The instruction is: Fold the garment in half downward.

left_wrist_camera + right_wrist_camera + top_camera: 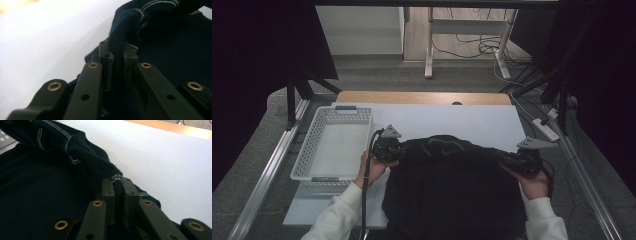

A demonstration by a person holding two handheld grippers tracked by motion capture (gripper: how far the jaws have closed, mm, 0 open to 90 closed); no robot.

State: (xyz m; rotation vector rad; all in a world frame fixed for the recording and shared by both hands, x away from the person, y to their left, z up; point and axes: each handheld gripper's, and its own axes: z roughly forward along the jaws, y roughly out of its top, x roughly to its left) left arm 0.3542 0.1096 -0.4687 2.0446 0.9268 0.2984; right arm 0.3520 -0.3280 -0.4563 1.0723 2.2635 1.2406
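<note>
Dark garment pinched by both grippers, empty white basket left.

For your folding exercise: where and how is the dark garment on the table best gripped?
Probably at its two far corners, as the left gripper and right gripper do: each pinches the garment by its stitched edge from the outer side, where the cloth bunches thick.

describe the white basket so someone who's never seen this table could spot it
On the white table sheet, look to the left edge, beside the dark navy garment. The white perforated plastic basket sits there, empty, the one rigid, hole-patterned container.
</note>
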